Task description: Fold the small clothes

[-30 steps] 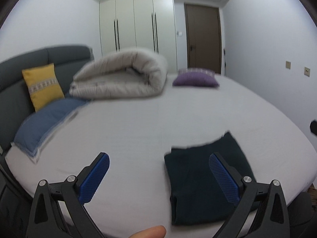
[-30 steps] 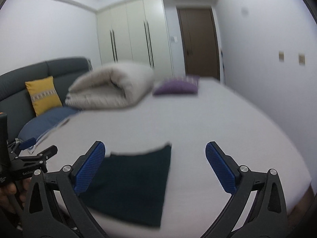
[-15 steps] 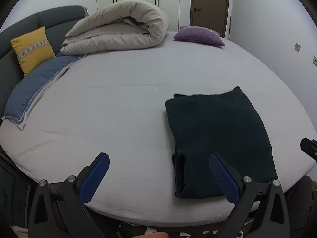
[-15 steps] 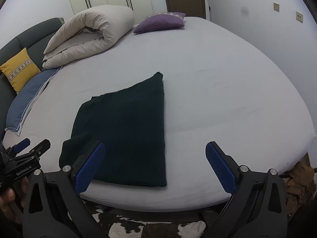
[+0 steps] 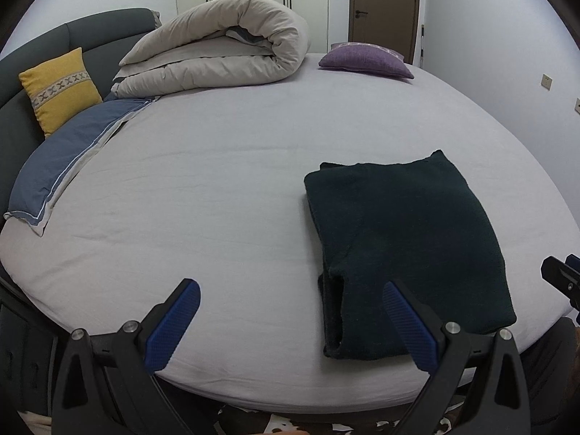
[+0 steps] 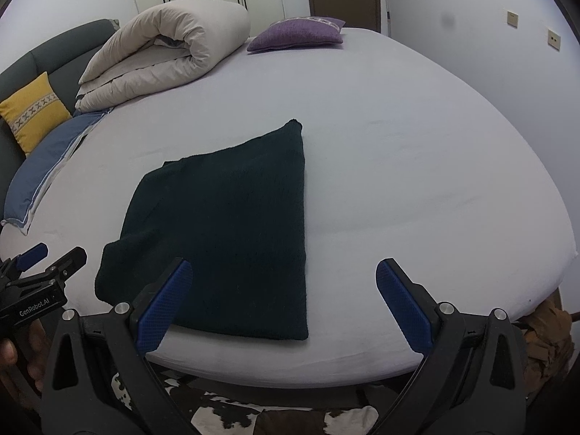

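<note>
Since 0.5 s ago, my view has barely shifted. My left gripper (image 5: 290,322) and right gripper (image 6: 282,304) both hover wide open, holding nothing. The folded dark sweater (image 6: 224,224) lies flat near the bed's (image 5: 217,181) front edge. A rolled duvet (image 5: 217,50) and 3 pillows sit behind it.

There is one bed (image 5: 224,181) with one dark folded cloth (image 5: 406,239) on it. There are three pillows: one yellow (image 5: 59,88), one blue (image 5: 65,159), one purple (image 5: 366,59). There is one rolled blanket (image 5: 221,47), one door (image 5: 384,3) and two grippers, left (image 5: 290,320) and right (image 6: 284,302).
</note>
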The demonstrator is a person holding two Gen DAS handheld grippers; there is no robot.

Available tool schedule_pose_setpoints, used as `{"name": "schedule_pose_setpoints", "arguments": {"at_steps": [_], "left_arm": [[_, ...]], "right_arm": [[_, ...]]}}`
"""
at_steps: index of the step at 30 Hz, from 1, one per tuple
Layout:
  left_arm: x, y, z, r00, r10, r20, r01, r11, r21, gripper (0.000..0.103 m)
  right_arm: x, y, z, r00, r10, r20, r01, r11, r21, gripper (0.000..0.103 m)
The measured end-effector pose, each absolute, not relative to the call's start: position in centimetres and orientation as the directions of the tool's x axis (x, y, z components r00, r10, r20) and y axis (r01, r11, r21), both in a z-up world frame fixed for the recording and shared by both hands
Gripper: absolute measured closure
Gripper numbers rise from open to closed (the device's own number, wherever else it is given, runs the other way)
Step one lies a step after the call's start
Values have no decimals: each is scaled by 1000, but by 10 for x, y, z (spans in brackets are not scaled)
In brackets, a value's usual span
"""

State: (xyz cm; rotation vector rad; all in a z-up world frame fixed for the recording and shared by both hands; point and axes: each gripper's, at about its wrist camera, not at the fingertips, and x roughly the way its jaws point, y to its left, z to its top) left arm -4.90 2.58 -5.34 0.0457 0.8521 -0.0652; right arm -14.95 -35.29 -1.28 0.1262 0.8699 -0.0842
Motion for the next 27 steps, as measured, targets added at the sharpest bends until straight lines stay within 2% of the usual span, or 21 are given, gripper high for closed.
{"name": "schedule_pose_setpoints", "arguments": {"at_steps": [27], "left_arm": [[-46, 28, -62, 639, -32, -769, 74, 997, 20, 0]], "right_arm": [[-141, -347, -23, 619, -14, -785, 124, 989, 80, 0]]}}
